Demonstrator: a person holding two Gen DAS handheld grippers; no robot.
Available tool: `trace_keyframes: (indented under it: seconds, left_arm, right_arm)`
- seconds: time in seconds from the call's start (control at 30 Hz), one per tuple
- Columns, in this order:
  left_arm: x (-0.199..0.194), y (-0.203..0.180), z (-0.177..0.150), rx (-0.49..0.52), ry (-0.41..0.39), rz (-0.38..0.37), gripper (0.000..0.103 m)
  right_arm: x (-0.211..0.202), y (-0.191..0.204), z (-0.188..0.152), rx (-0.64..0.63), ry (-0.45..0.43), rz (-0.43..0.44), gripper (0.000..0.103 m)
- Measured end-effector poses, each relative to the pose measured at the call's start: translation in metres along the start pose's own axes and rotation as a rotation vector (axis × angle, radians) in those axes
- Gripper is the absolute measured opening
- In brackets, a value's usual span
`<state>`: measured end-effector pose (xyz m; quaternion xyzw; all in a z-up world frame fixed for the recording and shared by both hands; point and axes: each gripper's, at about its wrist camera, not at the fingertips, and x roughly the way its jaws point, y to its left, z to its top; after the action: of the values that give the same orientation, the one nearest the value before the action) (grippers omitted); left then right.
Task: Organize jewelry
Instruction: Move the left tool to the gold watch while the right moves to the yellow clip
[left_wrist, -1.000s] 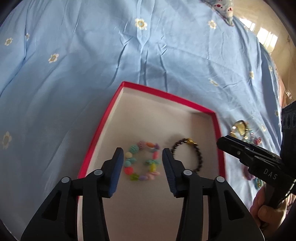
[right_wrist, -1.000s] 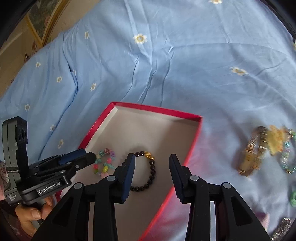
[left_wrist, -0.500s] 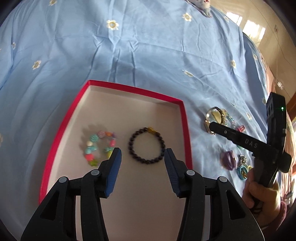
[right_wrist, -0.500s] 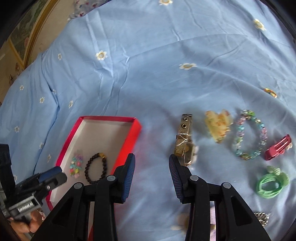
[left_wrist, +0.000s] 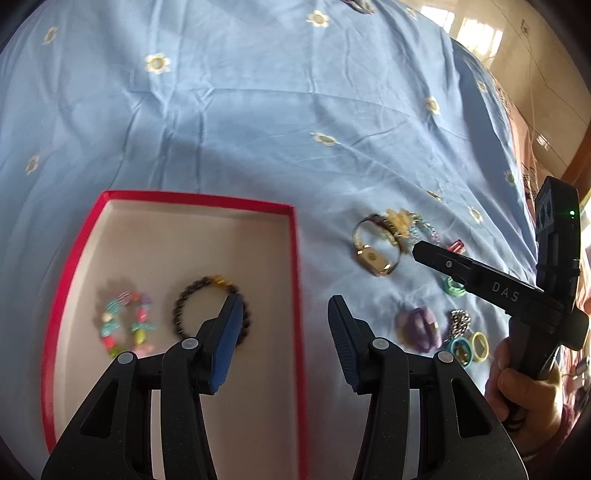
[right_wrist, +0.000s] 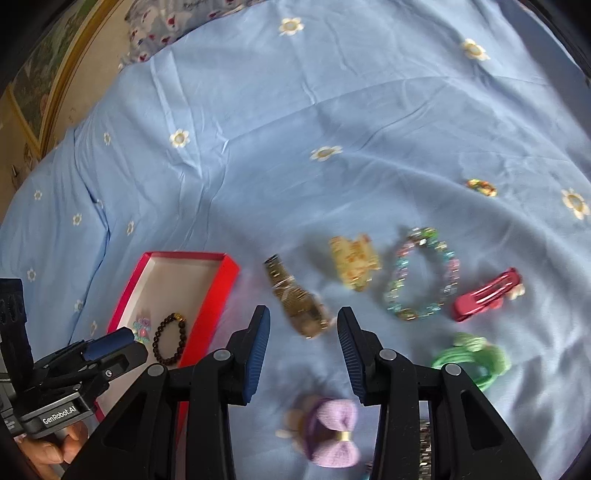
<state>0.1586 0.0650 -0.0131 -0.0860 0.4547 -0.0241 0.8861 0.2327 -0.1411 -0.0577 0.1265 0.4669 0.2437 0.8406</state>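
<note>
While I hold both tools over the light-blue daisy-print bedsheet (right_wrist: 332, 110), the shallow red-rimmed cardboard box (left_wrist: 295, 266) lies furthest left. Inside it sit a multicoloured chunky-bead bracelet (left_wrist: 127, 321) and, just to its right, a dark round-bead bracelet with a gold charm (left_wrist: 207, 306), both lying flat and apart from each other.

My left tool (left_wrist: 282, 341) hovers above the box's right rim with its fingers spread, gripping nothing; its left finger hides part of the dark bracelet.

Right of the box, loose on the sheet, lies the gold mesh-band wristwatch (right_wrist: 297, 299). In the right wrist view its band runs from upper left, away from me, down to the case at lower right, which is nearest my right tool (right_wrist: 303, 356). That tool is also spread and empty, with the watch case just ahead of the gap between its fingers.

Further right come a pale yellow hair claw (right_wrist: 354, 260), a pastel crystal-bead bracelet (right_wrist: 423, 275) and a red snap hair clip (right_wrist: 487, 295), its long axis slanting up to the right. Nearer me lie green coiled hair ties (right_wrist: 472, 358) and a blurred lilac fabric bow (right_wrist: 334, 432) below the tool.
</note>
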Motion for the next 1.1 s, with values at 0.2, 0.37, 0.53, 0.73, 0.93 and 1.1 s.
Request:
trace_keyframes:
  seconds: [0.2, 0.37, 0.53, 0.73, 0.93, 1.1]
  left_arm:
    - [0.009, -0.034, 0.019, 0.046, -0.011, -0.038, 0.047]
    - [0.028, -0.064, 0.037, 0.078, -0.009, -0.073, 0.047]
    - [0.052, -0.081, 0.05, 0.092, 0.003, -0.075, 0.047]
    - [0.074, -0.08, 0.051, 0.085, 0.041, -0.042, 0.047]
    - [0.069, -0.067, 0.034, 0.083, 0.063, -0.031, 0.047]
    - [0.07, -0.054, 0.025, 0.062, 0.083, -0.017, 0.047]
  right_arm:
    - [-0.016, -0.021, 0.006, 0.022, -0.04, -0.024, 0.041]
    - [-0.025, -0.038, 0.01, 0.042, -0.062, -0.047, 0.041]
    - [-0.028, -0.052, 0.013, 0.061, -0.067, -0.058, 0.041]
    - [-0.026, -0.058, 0.018, 0.067, -0.071, -0.061, 0.041]
    - [-0.021, -0.059, 0.021, 0.066, -0.067, -0.062, 0.041]
    - [-0.013, -0.053, 0.022, 0.052, -0.057, -0.051, 0.041]
